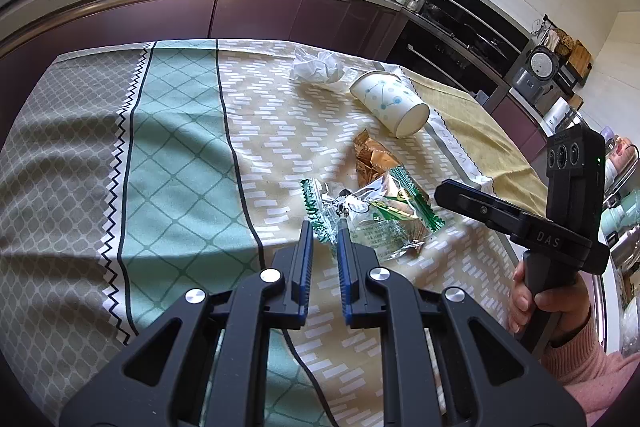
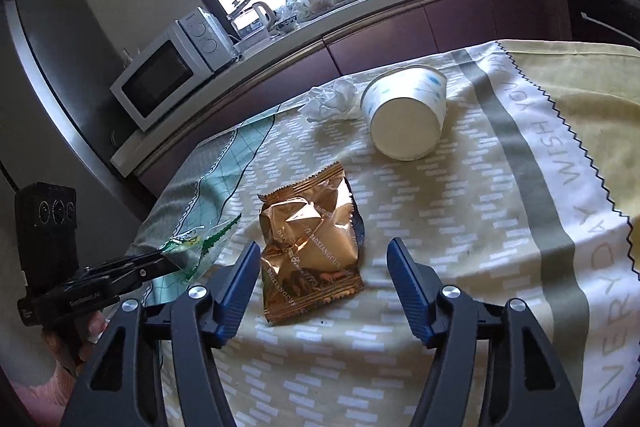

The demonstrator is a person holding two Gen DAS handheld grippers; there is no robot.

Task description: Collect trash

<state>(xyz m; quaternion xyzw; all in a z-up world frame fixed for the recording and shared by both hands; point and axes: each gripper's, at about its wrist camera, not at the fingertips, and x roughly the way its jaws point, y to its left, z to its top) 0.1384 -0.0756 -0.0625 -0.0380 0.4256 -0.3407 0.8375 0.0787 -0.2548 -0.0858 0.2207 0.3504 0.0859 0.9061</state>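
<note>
Wrappers, cup and tissue lie on the patterned tablecloth (image 2: 460, 227). At left, your left gripper (image 1: 325, 233) pinches the clear green-edged wrapper (image 1: 372, 215) at its near edge. Right of it, your right gripper (image 2: 324, 259) stands spread, its jaws either side of the gold wrapper (image 2: 312, 239) without touching. Farther off lie the crumpled tissue (image 2: 332, 99) and, to its right, the tipped paper cup (image 2: 406, 111).

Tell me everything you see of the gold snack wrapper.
The gold snack wrapper is a crinkled, shiny foil packet with crimped ends and brown print. It lies flat on the tablecloth, nearer than the tipped paper cup, between the open fingers of the right gripper. Nothing grips it.
</note>
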